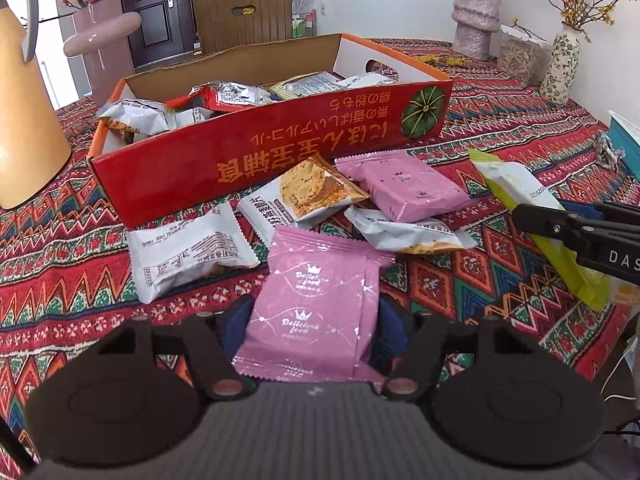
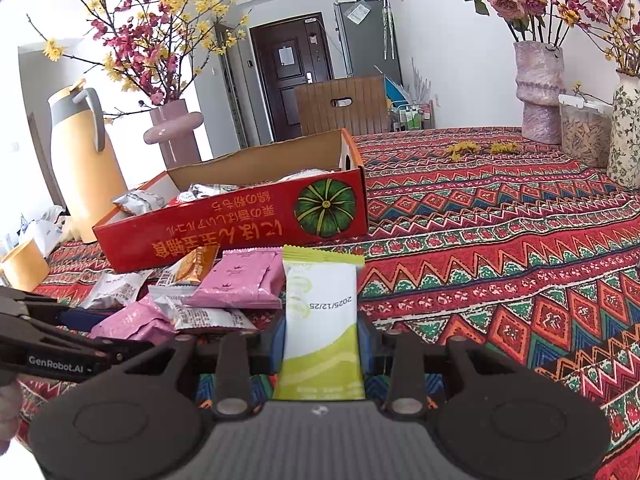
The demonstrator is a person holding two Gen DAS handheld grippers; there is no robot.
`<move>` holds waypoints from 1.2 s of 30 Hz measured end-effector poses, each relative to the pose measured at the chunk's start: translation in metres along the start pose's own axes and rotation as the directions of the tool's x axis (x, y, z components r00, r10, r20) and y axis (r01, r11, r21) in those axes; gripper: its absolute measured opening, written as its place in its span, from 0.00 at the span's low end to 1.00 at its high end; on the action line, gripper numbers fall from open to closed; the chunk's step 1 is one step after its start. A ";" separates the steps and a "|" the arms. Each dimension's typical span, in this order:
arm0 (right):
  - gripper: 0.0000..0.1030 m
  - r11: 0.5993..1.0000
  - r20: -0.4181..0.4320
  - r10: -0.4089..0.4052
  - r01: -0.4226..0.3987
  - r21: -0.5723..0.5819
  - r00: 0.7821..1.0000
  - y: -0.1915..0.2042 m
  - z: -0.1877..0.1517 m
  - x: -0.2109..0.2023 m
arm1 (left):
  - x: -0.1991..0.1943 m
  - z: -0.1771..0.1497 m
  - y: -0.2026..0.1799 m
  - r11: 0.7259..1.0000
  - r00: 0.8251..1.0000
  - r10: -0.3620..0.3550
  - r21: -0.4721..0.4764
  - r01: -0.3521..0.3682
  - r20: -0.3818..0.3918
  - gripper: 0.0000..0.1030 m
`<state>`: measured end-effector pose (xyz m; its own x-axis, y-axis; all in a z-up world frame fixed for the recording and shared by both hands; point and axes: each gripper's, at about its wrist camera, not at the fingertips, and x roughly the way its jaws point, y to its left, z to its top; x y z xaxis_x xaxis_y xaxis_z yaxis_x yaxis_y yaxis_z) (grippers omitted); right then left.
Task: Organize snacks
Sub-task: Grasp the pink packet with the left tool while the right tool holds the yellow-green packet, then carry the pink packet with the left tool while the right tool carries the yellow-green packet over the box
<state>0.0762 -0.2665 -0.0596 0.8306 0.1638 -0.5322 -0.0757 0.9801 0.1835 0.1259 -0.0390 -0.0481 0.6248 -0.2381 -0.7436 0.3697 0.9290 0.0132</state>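
Bottom centre, left view: left gripper (image 1: pixel 314 324) clenched on pink packet (image 1: pixel 316 312). Right gripper (image 2: pixel 320 340) grasping green-and-white packet (image 2: pixel 320 320). Mid-frame: several loose packets (image 1: pixel 304 192) on patterned cloth (image 1: pixel 500 272). Upper centre: red box (image 1: pixel 256 156), partly filled. Judged roughly half done.

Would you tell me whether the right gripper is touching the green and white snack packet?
Touching. In the right wrist view, the right gripper has both blue fingers pressed against the sides of the green and white snack packet, holding it upright.
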 end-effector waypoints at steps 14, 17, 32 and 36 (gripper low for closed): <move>0.33 1.000 0.046 0.004 -0.004 -0.001 0.999 -0.001 0.004 -0.012 | -0.026 -0.006 -0.004 1.000 0.996 0.017 -0.023 -0.015 0.088 0.59; 0.33 1.000 0.058 0.004 -0.003 -0.007 0.998 0.000 0.006 -0.013 | -0.032 -0.004 -0.002 0.999 0.994 0.024 -0.036 -0.020 0.111 0.59; 0.33 0.998 0.138 0.012 -0.003 -0.066 0.990 0.011 0.037 -0.007 | -0.057 0.030 0.009 0.995 0.969 0.057 -0.089 -0.037 0.241 0.59; 0.33 0.996 0.163 0.019 -0.005 -0.084 0.986 0.016 0.052 0.001 | -0.058 0.045 0.015 0.991 0.959 0.079 -0.124 -0.046 0.272 0.59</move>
<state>0.1043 -0.2564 -0.0143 0.9078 0.1620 -0.3868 -0.1263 0.9852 0.1161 0.1265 -0.0238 0.0251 0.8155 -0.2325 -0.5300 0.2523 0.9670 -0.0359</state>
